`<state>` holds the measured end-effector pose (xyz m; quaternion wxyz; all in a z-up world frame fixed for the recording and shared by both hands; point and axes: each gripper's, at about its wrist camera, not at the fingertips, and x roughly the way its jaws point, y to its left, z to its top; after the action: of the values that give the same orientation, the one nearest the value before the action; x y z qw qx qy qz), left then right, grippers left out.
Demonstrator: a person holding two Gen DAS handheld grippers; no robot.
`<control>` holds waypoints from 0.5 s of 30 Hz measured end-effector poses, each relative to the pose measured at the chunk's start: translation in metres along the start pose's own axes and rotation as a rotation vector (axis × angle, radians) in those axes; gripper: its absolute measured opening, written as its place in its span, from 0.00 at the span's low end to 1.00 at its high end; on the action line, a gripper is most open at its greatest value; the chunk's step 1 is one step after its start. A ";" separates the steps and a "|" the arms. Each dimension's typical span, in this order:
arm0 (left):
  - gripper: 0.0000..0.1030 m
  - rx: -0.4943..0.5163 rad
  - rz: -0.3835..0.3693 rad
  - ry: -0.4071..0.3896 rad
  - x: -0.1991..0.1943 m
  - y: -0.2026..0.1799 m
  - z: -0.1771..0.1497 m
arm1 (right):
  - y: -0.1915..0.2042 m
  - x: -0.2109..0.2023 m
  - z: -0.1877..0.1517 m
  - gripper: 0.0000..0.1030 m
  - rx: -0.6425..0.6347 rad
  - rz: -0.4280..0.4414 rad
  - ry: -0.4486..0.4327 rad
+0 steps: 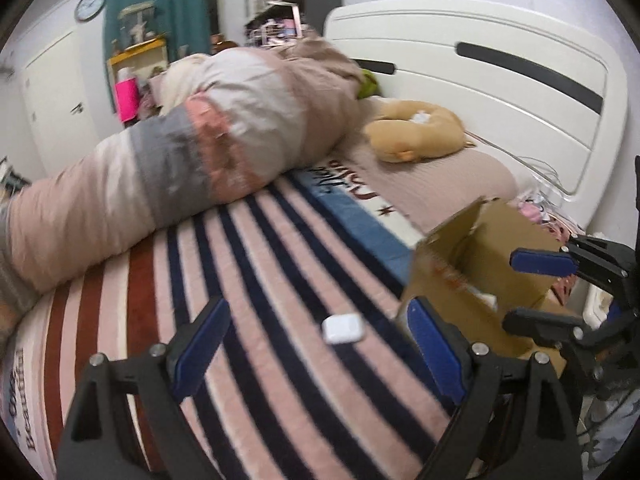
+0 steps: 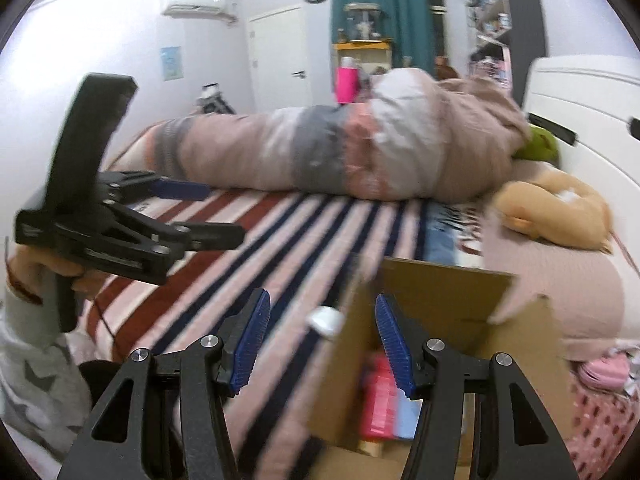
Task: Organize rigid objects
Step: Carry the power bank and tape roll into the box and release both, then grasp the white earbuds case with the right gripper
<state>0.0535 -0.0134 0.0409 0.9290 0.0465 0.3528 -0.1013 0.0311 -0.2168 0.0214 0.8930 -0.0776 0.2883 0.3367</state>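
Blue-padded fingers of the left gripper (image 1: 320,344) sit spread wide with nothing between them except the small white case (image 1: 343,328) lying on the striped blanket (image 1: 256,280) a bit ahead; it isn't touched by either pad; looks like an earbud case, though it's too blurry to swear to it. From the right wrist view the same white case (image 2: 326,320) shows at about 12 o'clock of the right gripper (image 2: 322,344), right against the near left wall of the cardboard box (image 2: 444,292); that gripper is also wide apart and holding nothing, its right finger hanging over the box opening.

Inside the box there's something red (image 2: 378,396) and something light blue (image 2: 406,416), can't make out what they are. In the left view the box (image 1: 480,264) sits at roughly 3 o'clock of the case, flaps up, at the bed's edge.

Further out: a rolled-up duvet (image 1: 200,152) across the bed at 11 o'clock, a tan plush toy (image 1: 416,132) at 1 o'clock by the white headboard (image 1: 480,64), a pink container (image 1: 127,100) behind the duvet, and a wall clock (image 1: 91,4) next to the teal curtain (image 1: 160,8).
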 end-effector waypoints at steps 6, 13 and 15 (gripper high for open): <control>0.86 -0.077 -0.012 0.008 0.011 0.052 -0.044 | 0.061 0.051 -0.013 0.50 -0.057 0.062 0.107; 0.86 -0.181 -0.071 0.012 0.044 0.083 -0.086 | 0.061 0.127 -0.048 0.50 0.068 0.019 0.224; 0.86 -0.198 -0.073 0.017 0.051 0.085 -0.092 | 0.047 0.154 -0.058 0.50 0.120 -0.048 0.248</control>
<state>0.0500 0.0765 -0.0608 0.9217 -0.0577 0.3705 -0.0994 0.0676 -0.1147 -0.1107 0.8612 -0.0720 0.4144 0.2854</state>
